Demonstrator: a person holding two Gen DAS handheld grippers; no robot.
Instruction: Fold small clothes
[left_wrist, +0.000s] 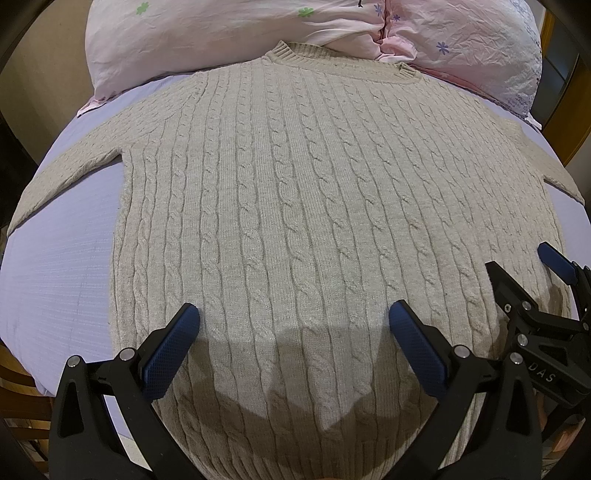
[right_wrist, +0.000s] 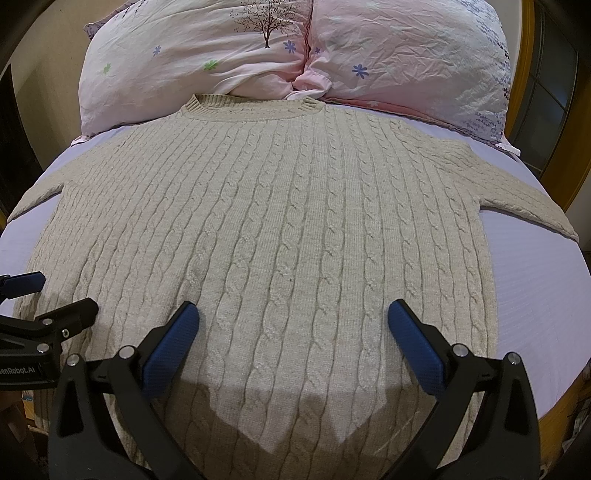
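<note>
A beige cable-knit sweater (left_wrist: 295, 192) lies flat on a lilac bed sheet (left_wrist: 62, 266), collar away from me, sleeves spread to both sides. It also shows in the right wrist view (right_wrist: 288, 221). My left gripper (left_wrist: 294, 317) is open and empty, hovering over the sweater's lower part. My right gripper (right_wrist: 293, 315) is open and empty over the lower part too. The right gripper also shows at the right edge of the left wrist view (left_wrist: 524, 277). The left gripper shows at the left edge of the right wrist view (right_wrist: 55, 295).
Two pink flowered pillows (right_wrist: 221, 66) lie behind the collar at the head of the bed. A wooden bed frame (right_wrist: 524, 74) runs along the right side. Bare sheet (right_wrist: 535, 288) lies on both sides of the sweater.
</note>
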